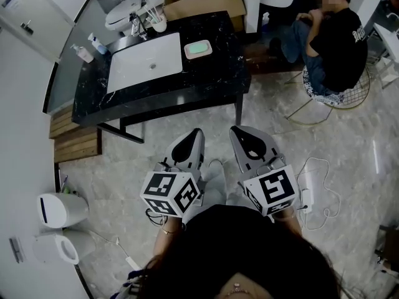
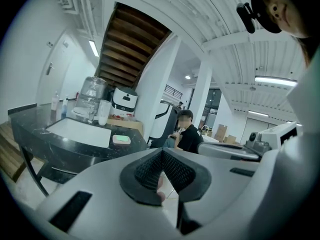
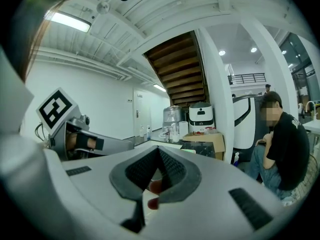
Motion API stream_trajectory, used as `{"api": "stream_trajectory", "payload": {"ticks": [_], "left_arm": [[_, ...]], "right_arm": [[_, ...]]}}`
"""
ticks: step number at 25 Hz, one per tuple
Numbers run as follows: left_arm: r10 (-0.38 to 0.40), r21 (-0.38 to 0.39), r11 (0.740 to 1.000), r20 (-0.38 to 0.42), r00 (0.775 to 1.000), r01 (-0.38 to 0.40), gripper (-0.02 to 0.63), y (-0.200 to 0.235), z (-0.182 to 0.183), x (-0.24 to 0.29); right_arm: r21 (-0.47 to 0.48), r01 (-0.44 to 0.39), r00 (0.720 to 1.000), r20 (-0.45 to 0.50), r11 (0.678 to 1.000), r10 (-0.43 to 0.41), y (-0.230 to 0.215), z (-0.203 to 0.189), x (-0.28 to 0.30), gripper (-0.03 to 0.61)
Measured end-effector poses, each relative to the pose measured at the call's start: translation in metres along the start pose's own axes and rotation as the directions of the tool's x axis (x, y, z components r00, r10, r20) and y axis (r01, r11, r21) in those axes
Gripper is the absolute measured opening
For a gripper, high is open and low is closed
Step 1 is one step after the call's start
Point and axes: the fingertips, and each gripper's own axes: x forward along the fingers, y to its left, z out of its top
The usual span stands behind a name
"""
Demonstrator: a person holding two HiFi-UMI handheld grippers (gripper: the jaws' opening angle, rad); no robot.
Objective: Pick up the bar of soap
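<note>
1. At the far left, two rounded white bins (image 1: 59,209) stand on the floor by the wall. A slatted wooden platform (image 1: 75,139) lies beside the tabletop's left end.
2. The tabletop (image 1: 212,73) is glossy black stone with pale veins. It is rectangular and square-edged, and stands on thin dark legs. A flat white rectangular basin (image 1: 144,61) is sunk into it. Two slim bottles (image 1: 83,53) stand off the basin's left side. A metal tap (image 1: 134,25) and a white cup (image 1: 159,23) stand at its far edge.
3. The bar of soap (image 1: 198,48) is pale green with rounded corners. It lies flat in a shallow white dish (image 1: 186,50) just right of the basin. Bare black stone lies on its near and right sides.
4. The left gripper (image 1: 196,133) has a smooth white shell and black ribbed fingers (image 2: 147,169). The fingers are pressed together with nothing between them. It hangs over the floor, well short of the tabletop's near edge.
5. The right gripper (image 1: 239,131) is just beside it across a narrow gap and has the same build. Its fingers are likewise closed on nothing.
6. The floor (image 1: 280,123) is polished pale veined tile, and it is open between the grippers and the tabletop. A white cable with a power strip (image 1: 307,198) lies to the right of the right gripper.
7. A person (image 1: 336,39) in a black shirt sits on a wire chair (image 1: 349,95) beyond the tabletop's right end, well apart from the soap.
</note>
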Motion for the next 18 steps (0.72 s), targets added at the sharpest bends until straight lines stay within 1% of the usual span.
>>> {"api": "stream_trajectory", "payload": {"ticks": [10,14,18], "left_arm": [[-0.056,0.012,0.998,0.024,0.998,0.056,0.005,0.071,0.059,0.055],[-0.067,0.005,0.998,0.019,0.998,0.067,0.005,0.097,0.069,0.071],[-0.074,-0.006,0.997,-0.004,0.997,0.074,0.005,0.112,0.069,0.086]], "right_arm": [[-0.032,0.049,0.999,0.000,0.998,-0.049,-0.021,0.032,0.098,-0.002],[-0.042,0.074,0.997,-0.015,0.996,-0.074,-0.028,0.034,0.126,-0.002],[-0.029,0.086,0.995,-0.039,0.996,-0.087,-0.035,0.029,0.144,-0.002]]}}
